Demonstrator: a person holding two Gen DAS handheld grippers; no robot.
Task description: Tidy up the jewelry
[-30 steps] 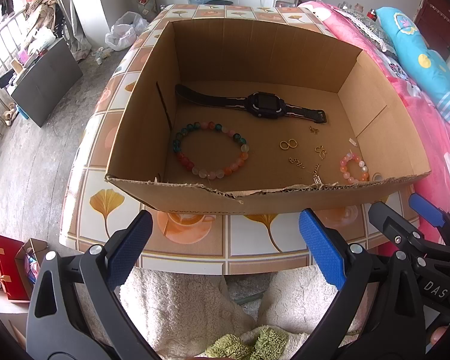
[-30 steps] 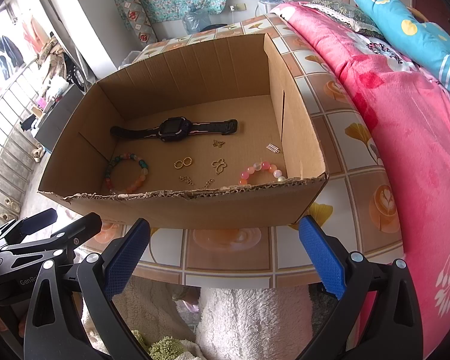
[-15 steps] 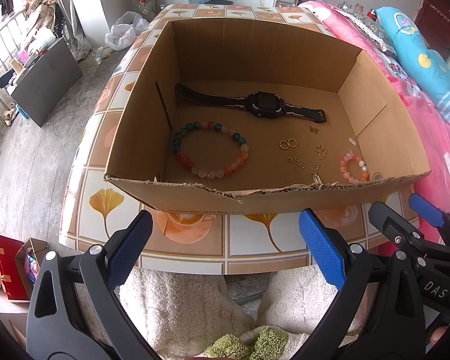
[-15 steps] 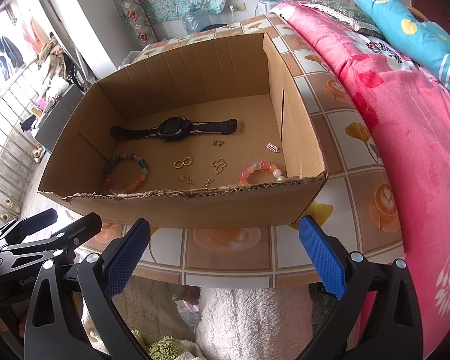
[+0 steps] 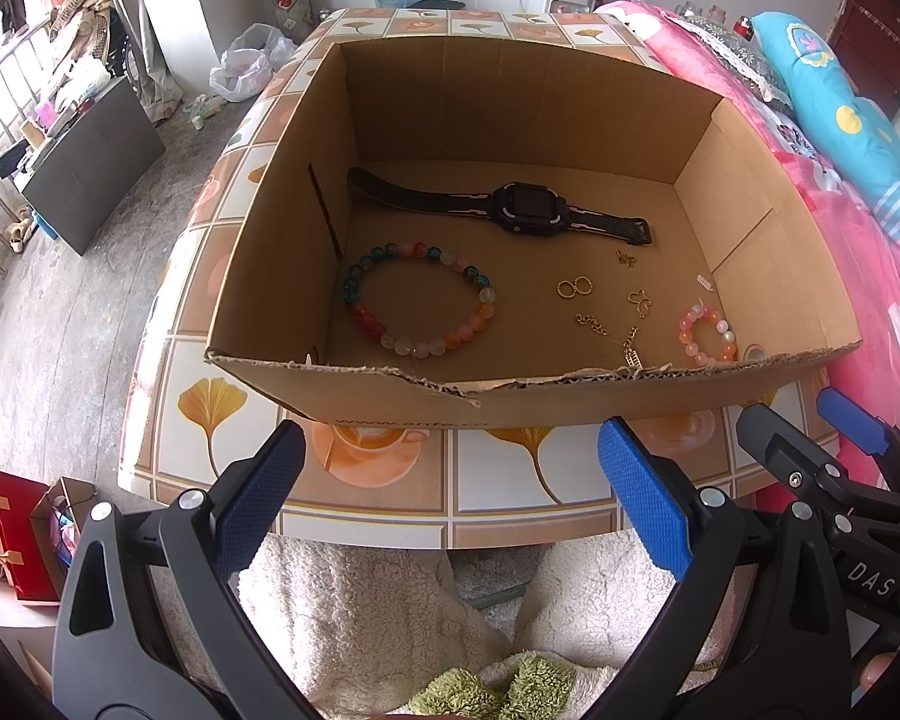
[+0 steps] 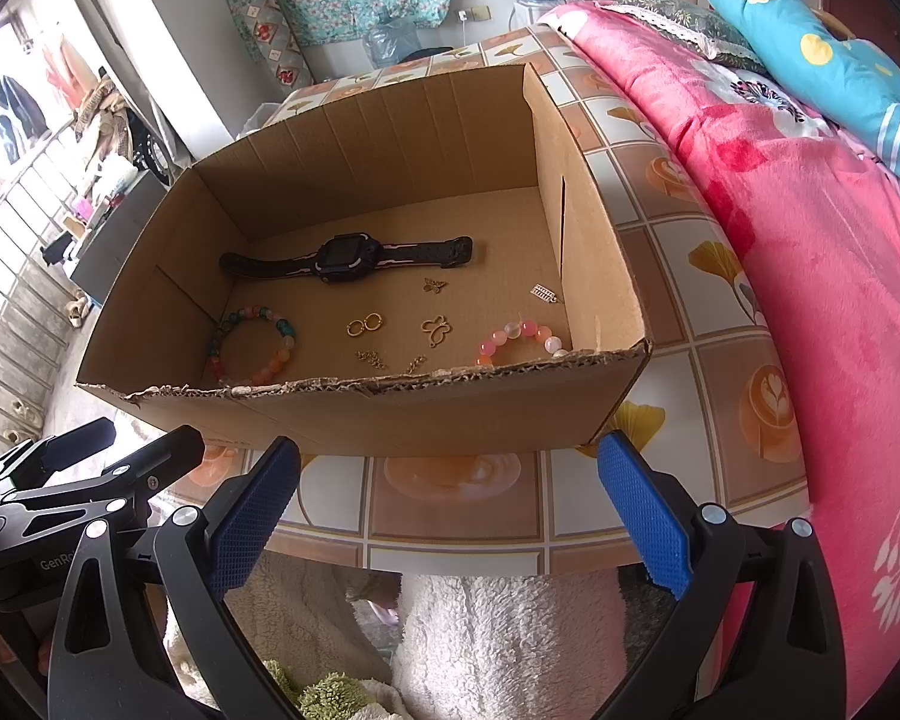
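Note:
An open cardboard box (image 5: 390,387) (image 6: 390,414) stands on a tiled table. Inside lie a black watch (image 5: 525,213) (image 6: 345,255), a large multicoloured bead bracelet (image 5: 420,300) (image 6: 252,348), a small pink bead bracelet (image 5: 705,333) (image 6: 519,336), two gold rings (image 5: 573,287) (image 6: 365,324) and small gold charms (image 5: 639,303) (image 6: 437,330). My left gripper (image 5: 450,498) and right gripper (image 6: 447,510) are both open, empty, held in front of the box's near wall, off the table's front edge.
A bed with a pink blanket (image 6: 810,240) and a blue pillow (image 5: 840,120) runs along the table's right side. White fleece-covered legs (image 5: 390,612) are below the grippers. A red bag (image 5: 18,534) stands on the floor at left.

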